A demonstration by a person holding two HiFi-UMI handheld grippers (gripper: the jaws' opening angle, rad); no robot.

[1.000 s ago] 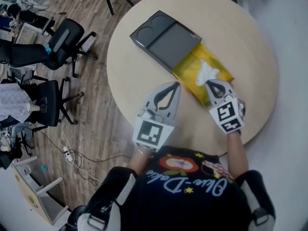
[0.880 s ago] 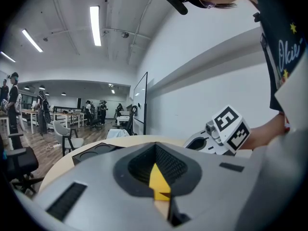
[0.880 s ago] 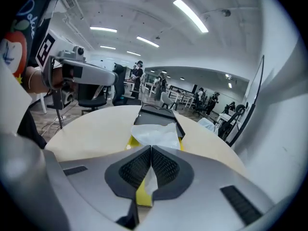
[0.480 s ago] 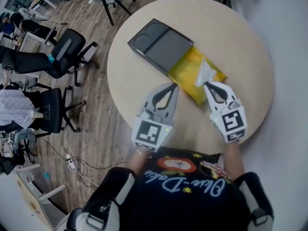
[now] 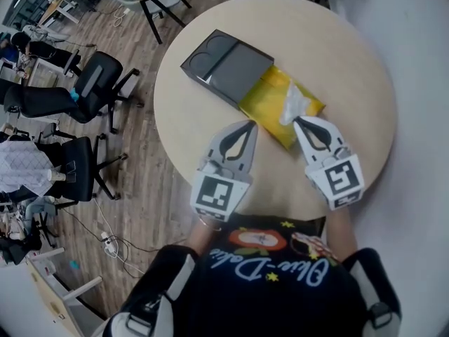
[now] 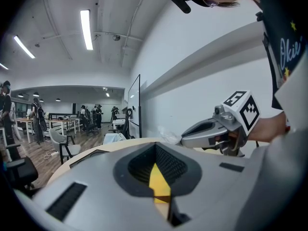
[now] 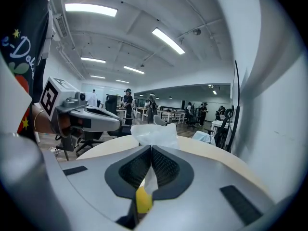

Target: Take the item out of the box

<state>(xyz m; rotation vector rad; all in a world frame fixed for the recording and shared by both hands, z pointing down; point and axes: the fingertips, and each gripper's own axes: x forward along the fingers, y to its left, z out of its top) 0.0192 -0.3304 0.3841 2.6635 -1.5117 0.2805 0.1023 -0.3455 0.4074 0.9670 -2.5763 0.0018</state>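
A yellow tissue box (image 5: 266, 104) lies on the round table (image 5: 337, 55), butted against a dark grey flat case (image 5: 228, 65). A white tissue (image 5: 290, 106) sticks up out of the box top. My right gripper (image 5: 296, 121) is shut on that tissue; in the right gripper view the tissue (image 7: 153, 134) runs down between the closed jaws, with yellow showing below. My left gripper (image 5: 250, 124) is shut, its tip at the box's near left corner, and yellow box (image 6: 159, 183) shows through the gap behind its jaws. Whether it touches the box is unclear.
The table's near edge (image 5: 280, 213) lies just under both grippers. Black office chairs (image 5: 95, 83) stand on the wooden floor to the left. A white wall (image 5: 414, 83) runs along the right. People and desks are far off in the room.
The head view has drifted, so table and box sit slightly higher and further left. My right gripper stays shut on the tissue, slightly nearer to me. The left gripper keeps its place by the box.
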